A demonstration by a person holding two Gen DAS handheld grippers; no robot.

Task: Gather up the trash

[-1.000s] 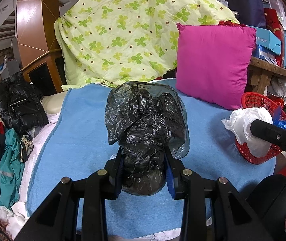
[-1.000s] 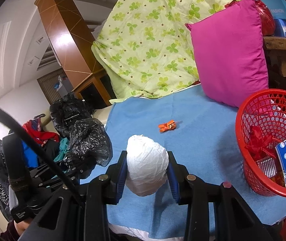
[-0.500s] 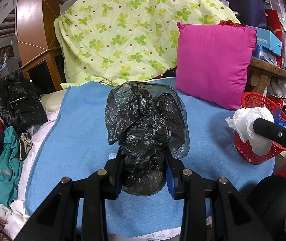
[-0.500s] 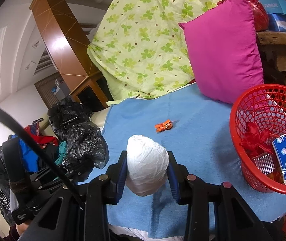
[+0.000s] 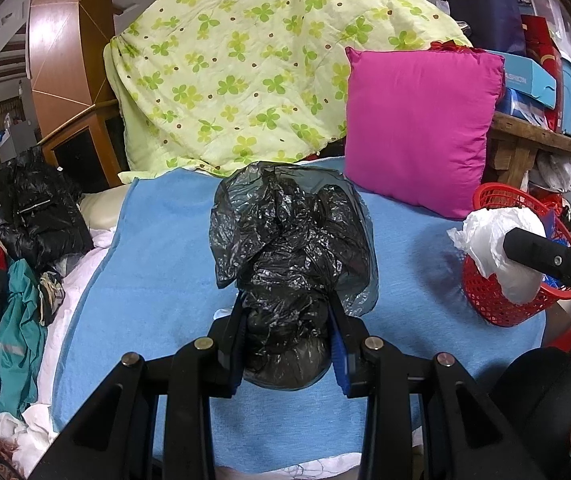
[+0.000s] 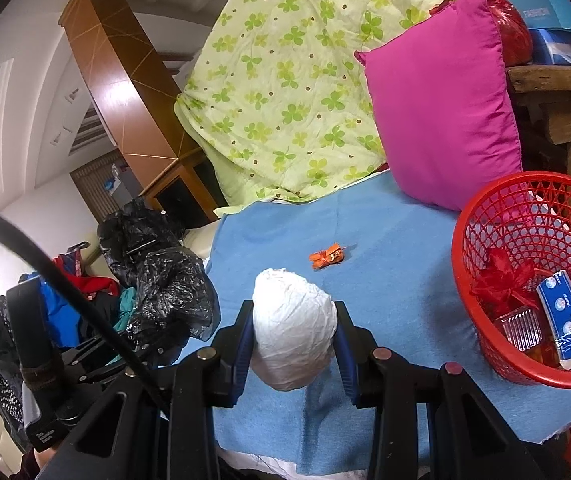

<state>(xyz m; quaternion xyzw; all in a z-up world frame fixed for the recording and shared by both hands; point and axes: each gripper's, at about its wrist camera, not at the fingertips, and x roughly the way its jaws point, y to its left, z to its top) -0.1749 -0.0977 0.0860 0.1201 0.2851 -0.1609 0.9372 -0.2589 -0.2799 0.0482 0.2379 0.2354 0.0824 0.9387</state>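
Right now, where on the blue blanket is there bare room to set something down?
The blue blanket is bare between the orange wrapper and the red basket, and again between the wrapper and the pink pillow. The far right is crowded by the basket; clothes and a black jacket pile past the left edge.

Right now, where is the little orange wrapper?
In the right wrist view, the orange wrapper lies on the blue cloth, just beyond the white bag and left of the red basket.
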